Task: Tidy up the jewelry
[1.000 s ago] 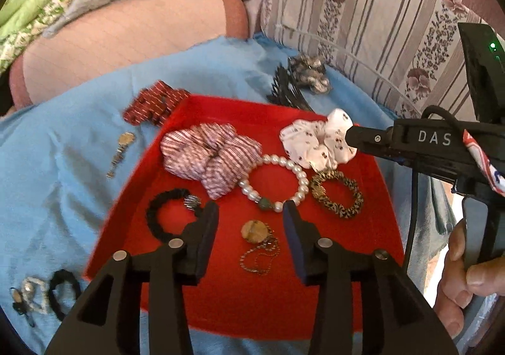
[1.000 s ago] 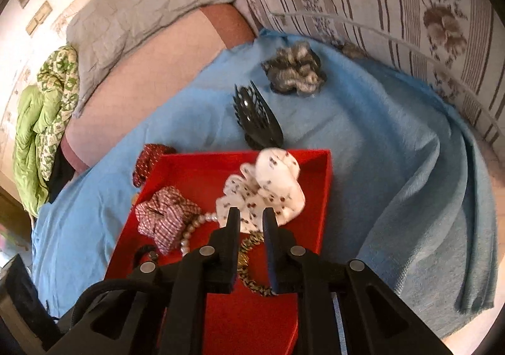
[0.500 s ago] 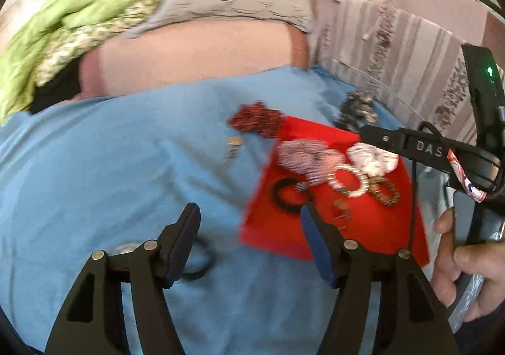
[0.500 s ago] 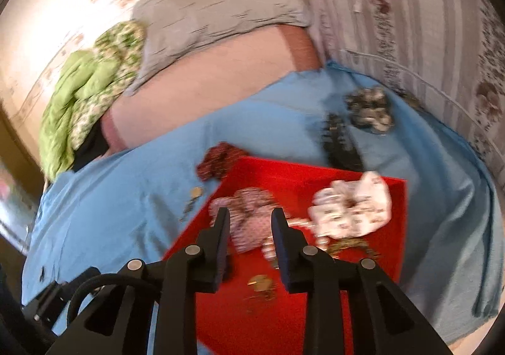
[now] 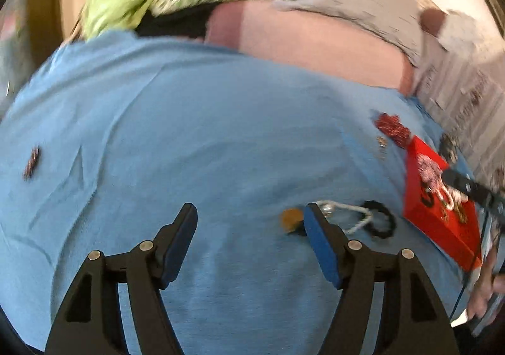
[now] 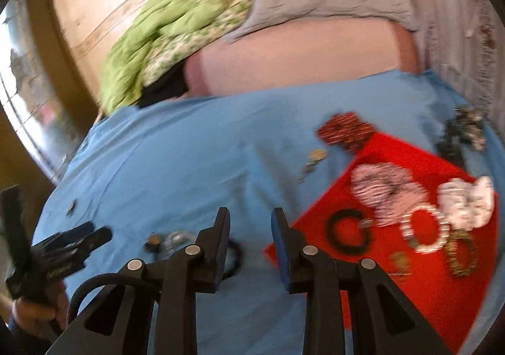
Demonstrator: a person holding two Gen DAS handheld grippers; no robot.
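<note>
A red tray [image 6: 423,288] lies on a blue sheet and holds scrunchies, a pearl bracelet [image 6: 424,230], a black bracelet [image 6: 347,236] and a leopard band [image 6: 460,255]. It also shows at the far right of the left wrist view [image 5: 442,225]. My left gripper [image 5: 249,216] is wide open and empty above the sheet. Beside its right finger lie a round brown pendant [image 5: 292,219], a white cord piece [image 5: 347,213] and a black band [image 5: 380,222]. My right gripper [image 6: 249,219] is open and empty, left of the tray.
A red patterned scrunchie [image 6: 344,129] and a small charm [image 6: 312,159] lie on the sheet beyond the tray. A dark hair claw and grey scrunchie [image 6: 464,131] lie far right. A small dark item [image 5: 31,162] lies far left. Green blanket and pillows are behind.
Both grippers have swung left, away from the tray. The left gripper has opened wider and now sits over the loose pieces on the sheet. The right gripper has opened somewhat.
</note>
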